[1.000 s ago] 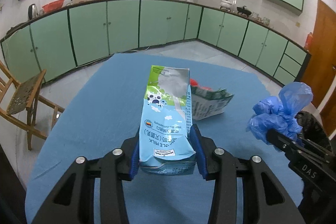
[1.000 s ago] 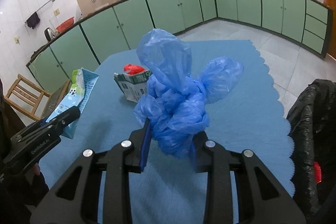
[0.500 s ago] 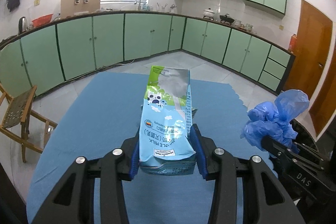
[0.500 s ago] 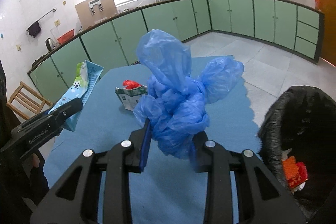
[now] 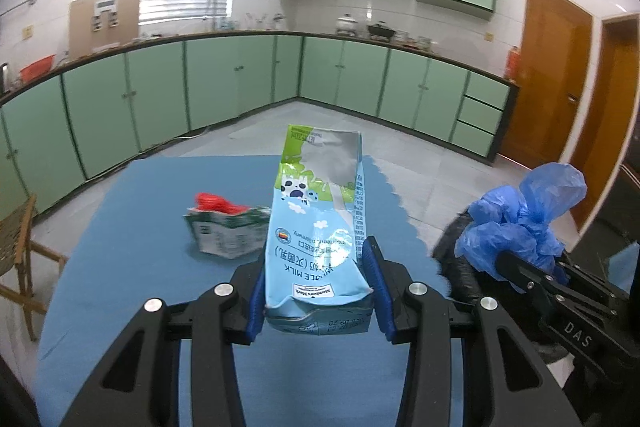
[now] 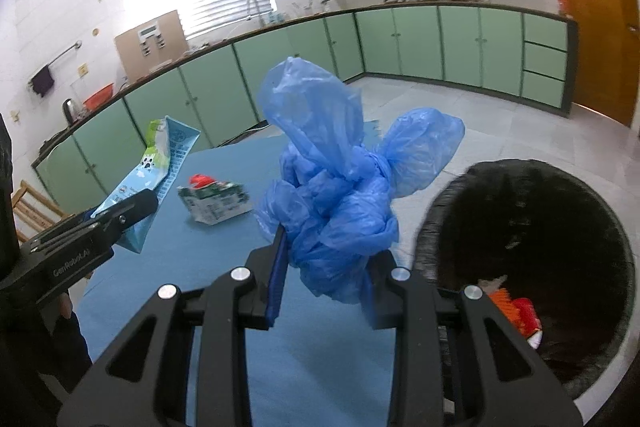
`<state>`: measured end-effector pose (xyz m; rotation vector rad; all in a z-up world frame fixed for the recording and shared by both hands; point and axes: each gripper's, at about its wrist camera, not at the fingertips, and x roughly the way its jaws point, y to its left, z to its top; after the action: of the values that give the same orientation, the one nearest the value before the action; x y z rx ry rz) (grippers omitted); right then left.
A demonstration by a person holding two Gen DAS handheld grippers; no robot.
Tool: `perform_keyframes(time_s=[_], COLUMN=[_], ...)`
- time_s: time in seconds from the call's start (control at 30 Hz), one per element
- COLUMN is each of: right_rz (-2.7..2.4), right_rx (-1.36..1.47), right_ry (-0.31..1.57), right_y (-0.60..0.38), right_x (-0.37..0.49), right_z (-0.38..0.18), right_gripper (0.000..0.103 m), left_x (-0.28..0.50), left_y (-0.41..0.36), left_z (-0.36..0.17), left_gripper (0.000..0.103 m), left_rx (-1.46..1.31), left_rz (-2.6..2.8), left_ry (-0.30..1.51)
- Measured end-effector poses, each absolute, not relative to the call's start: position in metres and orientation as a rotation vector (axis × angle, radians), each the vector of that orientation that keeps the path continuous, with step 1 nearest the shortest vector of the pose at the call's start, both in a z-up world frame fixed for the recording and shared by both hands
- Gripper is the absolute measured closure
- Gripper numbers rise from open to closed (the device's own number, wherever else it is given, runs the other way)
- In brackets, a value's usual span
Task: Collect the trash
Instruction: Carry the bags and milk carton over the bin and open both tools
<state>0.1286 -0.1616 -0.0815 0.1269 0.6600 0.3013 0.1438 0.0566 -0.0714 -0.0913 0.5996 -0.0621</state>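
Observation:
My left gripper (image 5: 318,291) is shut on a light blue milk carton (image 5: 318,227), held above the blue table (image 5: 132,227); from the right wrist it shows at the left (image 6: 160,163). My right gripper (image 6: 326,283) is shut on a crumpled blue plastic bag (image 6: 336,179), also seen at the right of the left wrist view (image 5: 520,227). A torn green-and-white carton (image 5: 228,233) with red scrap inside lies on the table (image 6: 214,201). A black-lined trash bin (image 6: 532,223) stands just right of the bag, with orange and red litter (image 6: 516,311) at its bottom.
Green cabinets (image 5: 240,87) run along the walls across a tiled floor (image 5: 420,155). A wooden chair (image 5: 16,259) stands left of the table. Brown doors (image 5: 556,83) are at the right. The table's scalloped edge (image 5: 392,191) ends next to the bin.
Both grippers have swung right and risen a little with their loads. The bin has come fully into the right wrist view, and the torn carton now shows left of the milk carton.

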Motion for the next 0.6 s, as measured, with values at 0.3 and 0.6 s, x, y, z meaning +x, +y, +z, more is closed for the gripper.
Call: perform_keyframes(time_s=[0.3, 0.6], right_rz=[0.173, 0.063], right_rx=[0.153, 0.156], right_ry=[0.631, 0.604], right_y=[-0.228, -0.284], right_x=[0.115, 0.103], right_z=[-0.081, -0.084], right_gripper=[0.074, 0.074], left_x=[0.151, 0.166], left_y=[-0.007, -0.081], left_z=[-0.068, -0.067], left_gripper=[0.060, 0.060], left_rx=[-0.062, -0.035], left_rz=[-0.187, -0.316], left_ry=[0.590, 0.566])
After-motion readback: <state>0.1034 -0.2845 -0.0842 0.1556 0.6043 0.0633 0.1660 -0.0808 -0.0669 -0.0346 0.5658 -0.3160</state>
